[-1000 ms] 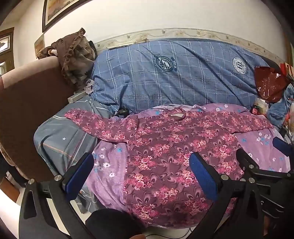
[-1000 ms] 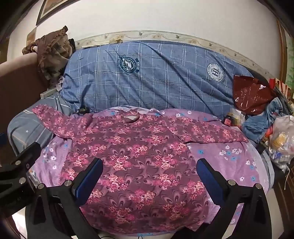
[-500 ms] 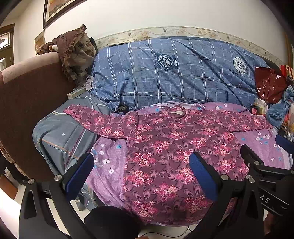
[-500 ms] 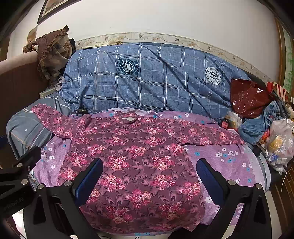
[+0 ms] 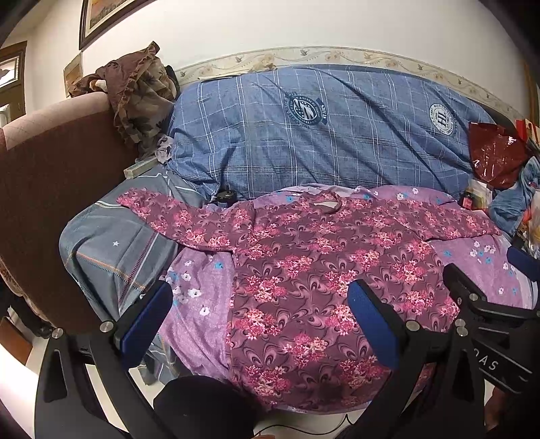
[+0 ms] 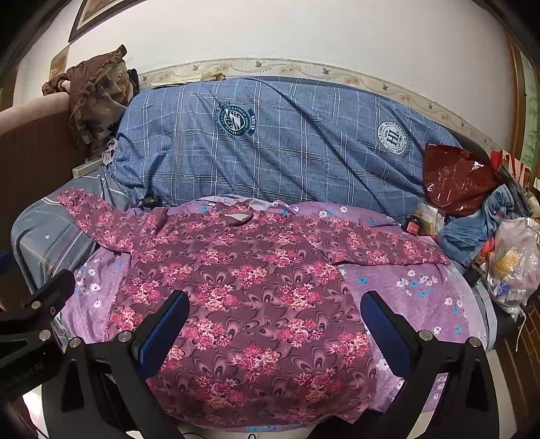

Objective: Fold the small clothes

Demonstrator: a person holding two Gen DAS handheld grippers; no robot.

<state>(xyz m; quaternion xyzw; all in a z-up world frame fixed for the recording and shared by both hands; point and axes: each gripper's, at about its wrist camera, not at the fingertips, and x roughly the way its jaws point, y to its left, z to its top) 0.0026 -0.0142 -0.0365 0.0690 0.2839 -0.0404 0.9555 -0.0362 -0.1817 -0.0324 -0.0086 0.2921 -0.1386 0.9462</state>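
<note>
shirt (image 6: 249, 297) flat on purple floral sheet (image 6: 415, 290), blue checked quilt (image 6: 287, 148) behind; left gripper (image 5: 260, 324), right gripper (image 6: 273, 331) both spread, empty.

Likely home bedroom, quilt (image 6: 287, 152), framed picture (image 5: 101, 20)

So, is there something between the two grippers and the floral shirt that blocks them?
Nothing visible does. The floral shirt lies spread flat on the purple sheet, and the left gripper and right gripper are both open above its lower part.
</note>
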